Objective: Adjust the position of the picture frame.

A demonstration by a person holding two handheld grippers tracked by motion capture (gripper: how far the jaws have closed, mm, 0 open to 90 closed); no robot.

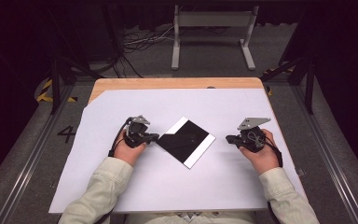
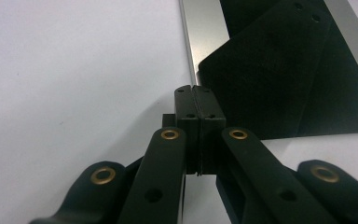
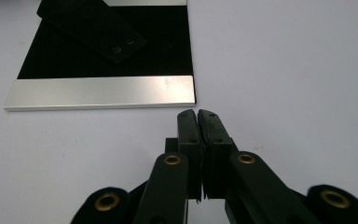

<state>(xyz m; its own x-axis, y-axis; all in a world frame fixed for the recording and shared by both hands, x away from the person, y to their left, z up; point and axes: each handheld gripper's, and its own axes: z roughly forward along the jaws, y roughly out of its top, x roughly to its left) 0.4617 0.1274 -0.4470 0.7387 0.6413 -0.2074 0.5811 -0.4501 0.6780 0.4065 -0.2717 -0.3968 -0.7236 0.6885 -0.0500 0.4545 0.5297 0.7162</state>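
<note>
Left gripper view is taken up at the bottom by the left gripper, whose matte black jaws, pinned with brass rivets, are pressed together with no gap seen between the pads. Nothing is held between them. Their tips are seen just at the near corner of a flat square plate; whether they touch it cannot be told. The plate is faced in dull black, velvety material and edged by a brushed silver strip. A second black flap with a rounded corner and two small holes is laid over it at an angle.

From the right gripper view, the right gripper is likewise seen with its jaws closed flat against each other and nothing pinched. Its tips are kept just short of the plate's silver band, apart from it, over smooth white sheet.

On the high view, pale sleeves and both hands are brought in from the bottom edge. The left gripper is set against the plate's left corner, while the right gripper is held near its right corner, a little apart. The plate is laid diamond-wise at the middle of a white sheet, which is spread over a wooden table. Beyond the table, a grey metal stand and loose cables are seen on the dark floor.
</note>
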